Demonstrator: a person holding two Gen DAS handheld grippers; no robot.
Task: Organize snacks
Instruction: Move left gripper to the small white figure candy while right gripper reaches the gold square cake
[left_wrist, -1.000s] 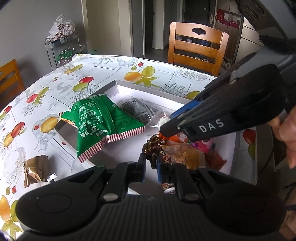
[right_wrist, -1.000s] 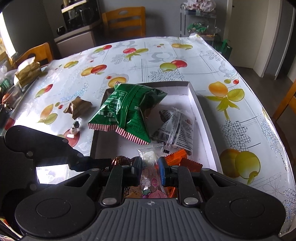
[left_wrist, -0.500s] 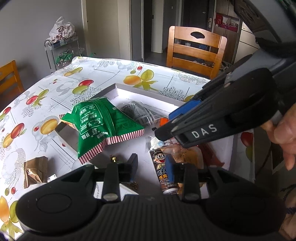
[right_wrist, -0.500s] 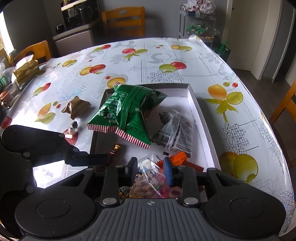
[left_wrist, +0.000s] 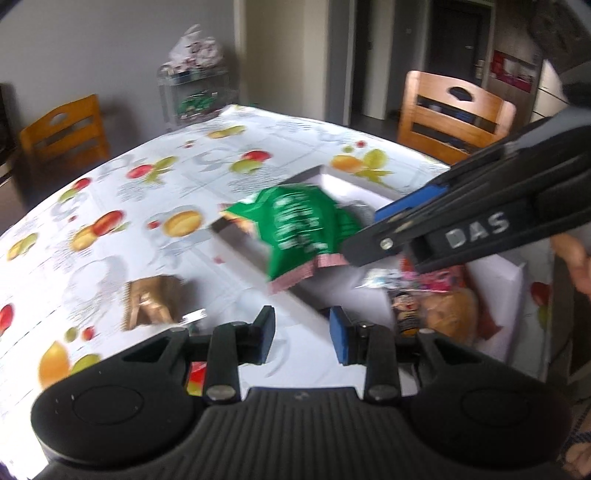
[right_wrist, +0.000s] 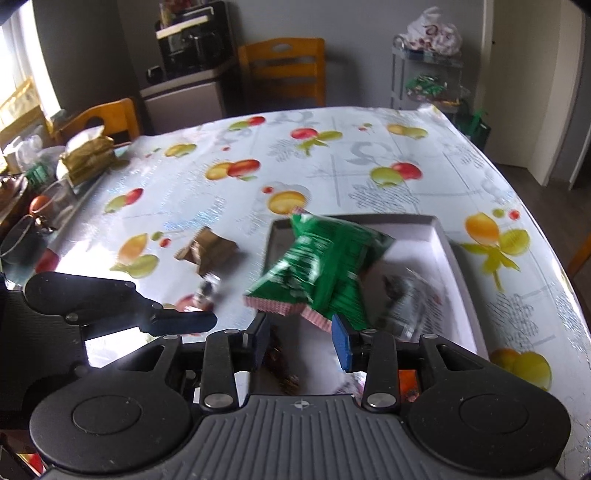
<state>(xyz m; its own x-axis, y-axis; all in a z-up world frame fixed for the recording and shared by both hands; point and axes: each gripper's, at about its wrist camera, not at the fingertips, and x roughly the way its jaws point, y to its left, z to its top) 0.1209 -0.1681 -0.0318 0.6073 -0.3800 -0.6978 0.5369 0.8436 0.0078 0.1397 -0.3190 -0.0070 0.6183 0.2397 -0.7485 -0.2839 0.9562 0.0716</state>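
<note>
A green snack bag (left_wrist: 306, 229) (right_wrist: 325, 266) leans over the near-left wall of the white box (left_wrist: 495, 273) (right_wrist: 454, 258). Small packets lie inside it: a cartoon-face stick (left_wrist: 406, 314), a pink packet (left_wrist: 439, 277), a clear grey pouch (right_wrist: 406, 295) and dark candies (right_wrist: 280, 362). My left gripper (left_wrist: 303, 336) (right_wrist: 184, 321) is open and empty, just outside the box's left wall. My right gripper (right_wrist: 300, 341) (left_wrist: 380, 229) hovers over the box's near end. Its jaws are opening, with nothing pressed between them.
A brown wrapped snack (left_wrist: 151, 302) (right_wrist: 207, 251) and a small candy (right_wrist: 207, 291) lie on the fruit-print tablecloth (right_wrist: 332, 177) left of the box. Wooden chairs (left_wrist: 454, 114) ring the table. Clutter (right_wrist: 85, 158) crowds its far left edge. A hand (left_wrist: 576, 258) shows at the right.
Both grippers were shut on small snacks over the box, then opened and let them drop in. Both have since drawn back; the left one has swung left, out over the tablecloth.
</note>
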